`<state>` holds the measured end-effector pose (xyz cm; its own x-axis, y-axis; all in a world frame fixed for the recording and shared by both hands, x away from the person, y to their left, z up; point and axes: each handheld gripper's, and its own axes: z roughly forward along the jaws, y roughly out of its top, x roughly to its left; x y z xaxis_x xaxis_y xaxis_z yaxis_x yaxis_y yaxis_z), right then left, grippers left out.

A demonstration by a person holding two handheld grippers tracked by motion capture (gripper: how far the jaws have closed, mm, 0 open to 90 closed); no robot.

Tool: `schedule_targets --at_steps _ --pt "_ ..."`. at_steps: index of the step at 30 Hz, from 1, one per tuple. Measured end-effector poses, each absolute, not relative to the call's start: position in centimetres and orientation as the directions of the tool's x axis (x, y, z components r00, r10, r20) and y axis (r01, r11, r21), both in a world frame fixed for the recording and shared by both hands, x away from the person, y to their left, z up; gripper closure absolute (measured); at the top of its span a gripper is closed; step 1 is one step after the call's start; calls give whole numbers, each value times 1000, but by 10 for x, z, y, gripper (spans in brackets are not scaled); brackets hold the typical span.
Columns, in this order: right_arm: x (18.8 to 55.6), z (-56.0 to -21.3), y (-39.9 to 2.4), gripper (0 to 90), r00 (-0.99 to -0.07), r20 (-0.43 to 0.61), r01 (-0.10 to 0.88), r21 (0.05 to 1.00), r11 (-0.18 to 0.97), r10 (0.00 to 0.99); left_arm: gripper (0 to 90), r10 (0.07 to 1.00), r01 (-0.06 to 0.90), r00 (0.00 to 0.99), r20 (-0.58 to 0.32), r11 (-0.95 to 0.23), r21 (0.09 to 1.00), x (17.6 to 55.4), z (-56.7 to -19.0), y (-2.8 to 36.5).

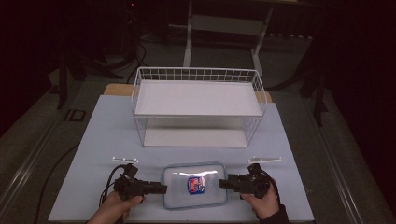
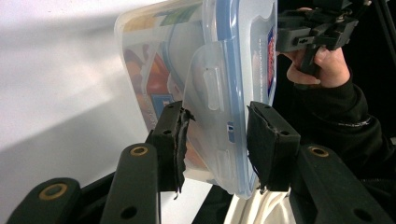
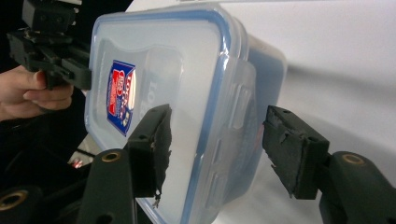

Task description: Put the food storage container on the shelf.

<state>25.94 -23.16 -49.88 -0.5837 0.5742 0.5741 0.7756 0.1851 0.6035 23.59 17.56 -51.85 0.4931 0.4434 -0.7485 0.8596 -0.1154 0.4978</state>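
Plastic container (image 2: 205, 84) label's (image 3: 120, 95) print readable up close.

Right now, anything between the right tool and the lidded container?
Nothing visible. The right tool already straddles the container's side latch, with a gap showing at its outer pad. The left tool is shut on the opposite end.

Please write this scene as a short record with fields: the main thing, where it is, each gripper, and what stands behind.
main thing: clear box with blue-rimmed lid and a label
place: on the table, near edge, between the grippers
left gripper: shut on the box's latch side
right gripper: jaws around the other latch side, one pad apart from the box; grip not firm
behind: white wire rack, two shelves, nothing on them
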Motion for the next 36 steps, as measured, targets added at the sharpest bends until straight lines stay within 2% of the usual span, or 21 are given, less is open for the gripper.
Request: schedule_targets --at_steps 1,5,6,7,8,19,36 --pt "260 -499 -231 378 -581 576 780 597 189 575 577 442 859 495 -748 -117 499 236 -519 176" --pt "263 -505 -235 365 -556 625 808 562 177 548 578 438 858 498 -749 -121 499 236 -519 176" --pt "263 -506 -235 386 -550 637 814 553 177 540 579 438 861 492 -753 -118 494 236 -519 176" --pt "263 -507 -236 462 -548 655 819 549 170 520 579 439 862 490 -753 -119 492 236 -519 176" --pt "263 -506 -236 464 -550 659 818 549 170 514 579 439 862 490 -753 -119 492 236 -519 176" --pt "255 -500 -236 481 -565 628 803 568 180 535 581 477 849 506 -719 -125 514 232 -507 170" --pt "270 -479 -243 489 -571 620 784 607 132 538 582 483 797 559 -674 -89 597 256 -481 165"
